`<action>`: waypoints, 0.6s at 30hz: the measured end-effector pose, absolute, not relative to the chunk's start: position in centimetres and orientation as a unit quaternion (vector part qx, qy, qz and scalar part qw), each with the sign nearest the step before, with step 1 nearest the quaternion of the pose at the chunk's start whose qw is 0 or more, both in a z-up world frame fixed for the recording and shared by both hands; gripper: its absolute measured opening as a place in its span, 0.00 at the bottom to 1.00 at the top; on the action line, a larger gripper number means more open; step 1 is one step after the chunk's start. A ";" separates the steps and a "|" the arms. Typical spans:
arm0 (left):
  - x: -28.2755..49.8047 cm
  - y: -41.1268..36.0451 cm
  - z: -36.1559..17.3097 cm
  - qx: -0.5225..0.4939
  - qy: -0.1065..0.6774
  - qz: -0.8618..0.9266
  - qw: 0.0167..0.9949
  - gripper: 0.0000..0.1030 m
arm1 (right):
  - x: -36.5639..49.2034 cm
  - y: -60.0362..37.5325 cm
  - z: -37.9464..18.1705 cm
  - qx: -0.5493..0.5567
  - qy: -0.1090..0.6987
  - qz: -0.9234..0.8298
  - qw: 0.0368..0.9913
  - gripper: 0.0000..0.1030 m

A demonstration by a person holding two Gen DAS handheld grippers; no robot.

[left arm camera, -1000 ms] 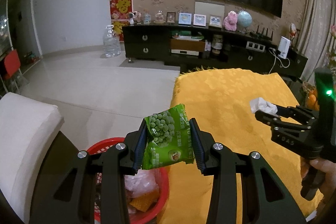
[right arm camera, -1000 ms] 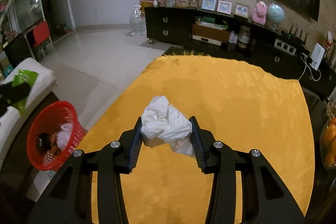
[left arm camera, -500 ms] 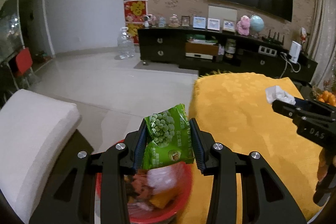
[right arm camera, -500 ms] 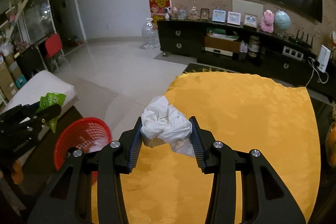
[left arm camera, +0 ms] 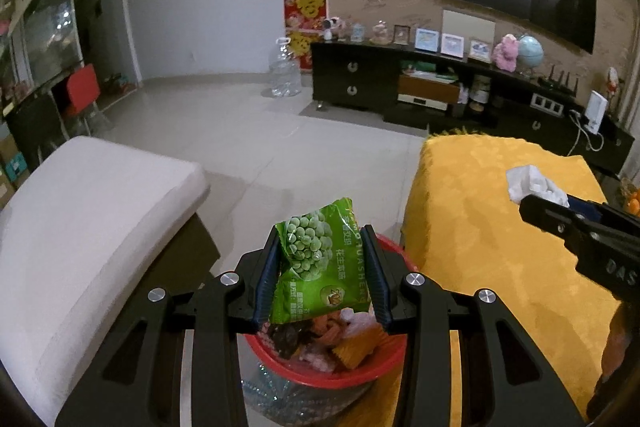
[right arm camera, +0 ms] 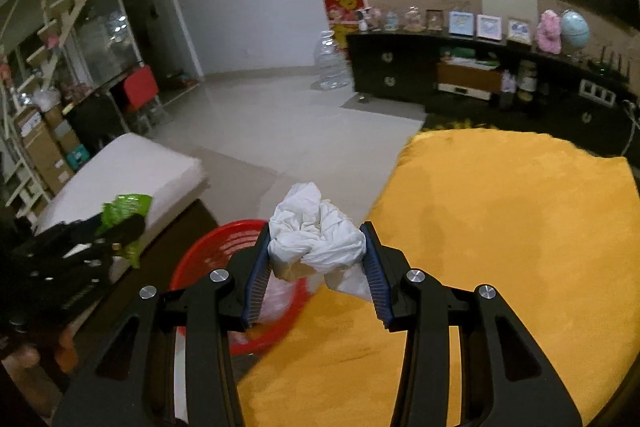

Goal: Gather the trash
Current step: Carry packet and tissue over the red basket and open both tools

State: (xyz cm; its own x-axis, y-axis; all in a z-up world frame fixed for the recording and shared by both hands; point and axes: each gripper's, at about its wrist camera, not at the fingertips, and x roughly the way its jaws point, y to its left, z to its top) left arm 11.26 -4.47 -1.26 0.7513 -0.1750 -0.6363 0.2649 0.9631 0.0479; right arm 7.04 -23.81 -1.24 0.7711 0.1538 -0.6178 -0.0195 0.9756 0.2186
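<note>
My left gripper [left arm camera: 322,269] is shut on a green pea snack packet [left arm camera: 320,267], held right above the red trash basket [left arm camera: 360,371], which holds several wrappers. My right gripper [right arm camera: 316,259] is shut on a crumpled white tissue wad [right arm camera: 316,243] over the edge of the yellow-covered table [right arm camera: 500,227], with the red basket [right arm camera: 224,251] just below and left of it. The left wrist view shows the right gripper [left arm camera: 532,199] with the tissue [left arm camera: 532,183] at the right. In the right wrist view the left gripper [right arm camera: 116,227] and green packet [right arm camera: 124,209] sit at the left.
A white cushioned seat [left arm camera: 80,211] stands left of the basket. The yellow-covered table [left arm camera: 500,219] lies to its right. Beyond are tiled floor, a large water bottle [left arm camera: 284,71] and a dark TV cabinet [left arm camera: 440,87]. Oranges [left arm camera: 632,199] sit at the far right.
Both grippers swung left toward the red basket with their loads. The basket went from the lower left to right under the left gripper, and it now lies close below the right gripper.
</note>
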 end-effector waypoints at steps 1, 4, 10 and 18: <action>11.3 -4.3 -1.5 0.067 0.334 -0.117 0.933 0.36 | 7.2 -23.2 -1.3 0.095 0.336 0.053 0.936 0.41; 11.5 -4.0 -2.0 0.061 0.335 -0.115 0.933 0.36 | 7.3 -22.0 -1.6 0.082 0.339 0.067 0.935 0.41; 11.8 -3.7 -2.8 0.063 0.339 -0.113 0.932 0.36 | 8.7 -21.1 -2.9 0.071 0.355 0.075 0.929 0.41; 12.7 -2.8 -4.2 0.059 0.356 -0.102 0.927 0.36 | 10.3 -19.0 -4.2 0.063 0.368 0.093 0.923 0.41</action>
